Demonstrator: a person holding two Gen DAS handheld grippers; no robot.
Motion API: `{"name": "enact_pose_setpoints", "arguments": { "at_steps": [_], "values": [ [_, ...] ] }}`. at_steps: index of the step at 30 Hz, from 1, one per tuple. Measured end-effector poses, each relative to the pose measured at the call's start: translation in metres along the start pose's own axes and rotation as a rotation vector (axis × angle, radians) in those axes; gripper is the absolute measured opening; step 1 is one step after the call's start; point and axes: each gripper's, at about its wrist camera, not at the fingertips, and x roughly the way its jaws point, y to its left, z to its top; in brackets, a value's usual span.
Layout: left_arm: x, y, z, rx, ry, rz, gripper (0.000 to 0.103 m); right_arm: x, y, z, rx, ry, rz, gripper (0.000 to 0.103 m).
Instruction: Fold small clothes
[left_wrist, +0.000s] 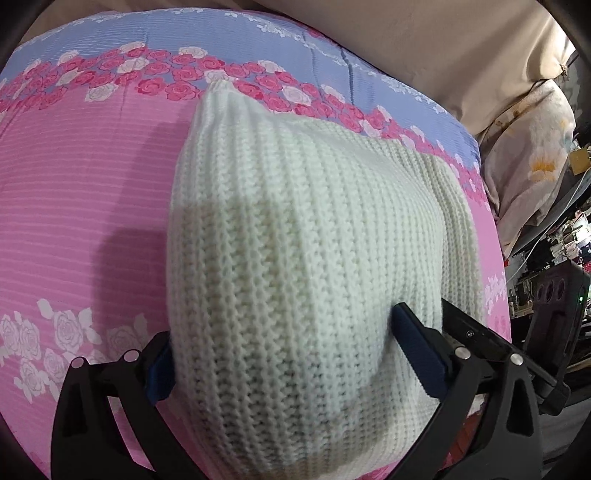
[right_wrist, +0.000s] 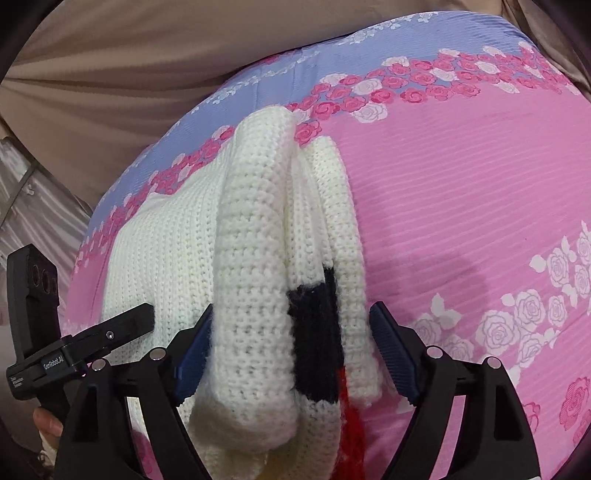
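A cream-white chunky rib-knit sweater (left_wrist: 295, 258) lies folded into a thick, soft bundle on a bed covered with a pink and lavender ribbed bedsheet printed with bands of roses (left_wrist: 81, 206). In the left wrist view the left hand-held gripper (left_wrist: 295, 354) has its black arms spread wide, the blue ridged pads (left_wrist: 419, 354) sitting either side of the near end of the knit; the fabric bulges between them, so the jaws stand released around it rather than pinched. In the right wrist view the right hand-held gripper (right_wrist: 291, 354) likewise straddles the stacked, rounded folds at the sweater's edge (right_wrist: 255, 258), jaws apart with the left pad touching the wool and the right pad just beside it. A black knitted patch (right_wrist: 314, 332) and a strip of red yarn (right_wrist: 351, 417) show between the layers. Beige draped cloth (right_wrist: 110, 74) rises behind the bed.
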Motion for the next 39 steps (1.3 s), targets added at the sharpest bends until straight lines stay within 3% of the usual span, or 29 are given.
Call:
{"name": "enact_pose_setpoints", "arguments": {
  "at_steps": [10,27,30,32,34,36,39],
  "values": [
    [0.001,-0.002,0.003,0.003,-0.003,0.004,0.098,0.006,-0.001,0.007,0.000,0.011,0.017,0.082],
    [0.003,-0.018,0.002,0.094,-0.055,0.101,0.098,0.012,0.003,0.017,-0.009,-0.003,0.019,0.084],
    [0.005,-0.020,0.005,0.113,-0.058,0.084,0.098,0.012,0.003,0.019,-0.015,-0.010,0.042,0.072],
    [0.002,-0.025,0.006,0.149,-0.066,0.067,0.090,0.009,0.006,0.019,-0.024,-0.014,0.069,0.050],
    [-0.004,-0.034,0.007,0.200,-0.078,0.057,0.076,0.001,0.011,0.019,-0.039,-0.032,0.055,0.041],
    [-0.014,-0.041,0.009,0.248,-0.093,0.037,0.057,-0.010,0.016,0.020,-0.039,-0.054,0.052,0.037],
    [-0.029,-0.048,0.014,0.302,-0.113,-0.024,0.047,-0.039,0.024,0.021,-0.039,-0.124,0.094,0.035]
  ]
}}
